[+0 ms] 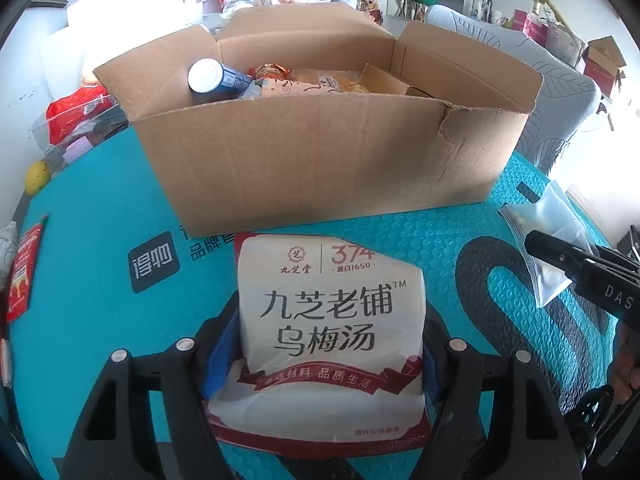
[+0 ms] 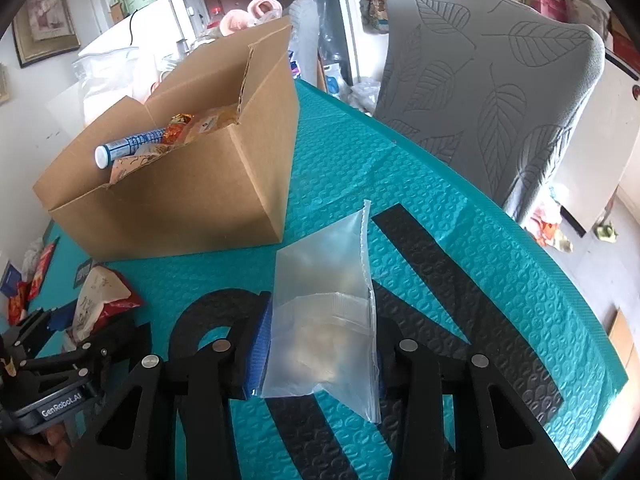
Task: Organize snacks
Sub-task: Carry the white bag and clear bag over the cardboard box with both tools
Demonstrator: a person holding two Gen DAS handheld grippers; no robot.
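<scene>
left gripper (image 1: pixel 332 360) clamps the white plum-drink pouch (image 1: pixel 332 320), right gripper (image 2: pixel 316 352) pinches the clear zip bag (image 2: pixel 324 320); both sit near, just before the open cardboard box (image 1: pixel 320 152) on the teal mat (image 1: pixel 92 320).

One cardboard box (image 1: pixel 320 152), one white-capped bottle (image 1: pixel 216 78), one white printed pouch (image 1: pixel 328 320), one clear zip bag (image 2: pixel 324 320), two grippers (image 1: pixel 320 360) (image 2: pixel 316 360).

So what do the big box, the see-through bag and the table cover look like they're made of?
The box looks like plain brown corrugated cardboard, matte, with a torn edge at one corner. The see-through bag looks like thin, slightly frosted plastic film with a press-seal strip. The table cover looks like teal plastic bubble padding, judging by its dimpled, faintly glossy surface.
</scene>
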